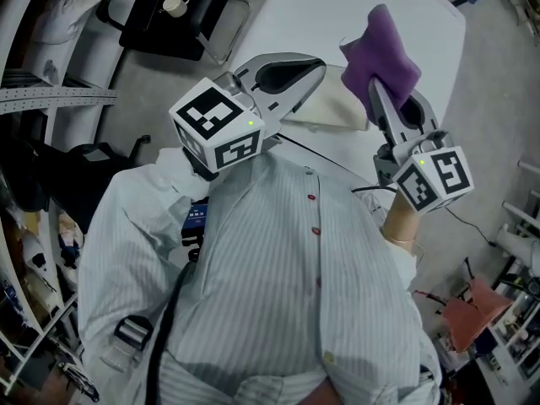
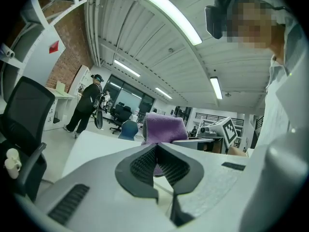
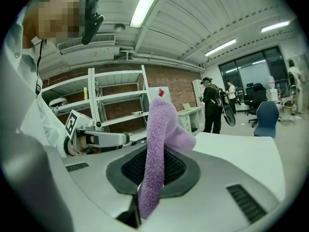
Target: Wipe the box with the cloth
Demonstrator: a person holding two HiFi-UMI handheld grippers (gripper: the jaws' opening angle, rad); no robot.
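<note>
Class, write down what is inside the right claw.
A purple cloth stands pinched inside the right claw, with its upper end sticking out. Its lower end is hidden between the jaws.

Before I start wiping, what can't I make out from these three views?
- Box: the head view shows only a flat cream shape on the white table, partly behind the left claw. I cannot tell if it is the box.
- Gripper views: each claw's own body fills the lower picture, covering the table below.
- Fluffy purple cloth: its lower end is pinched out of sight in the right claw.
</note>
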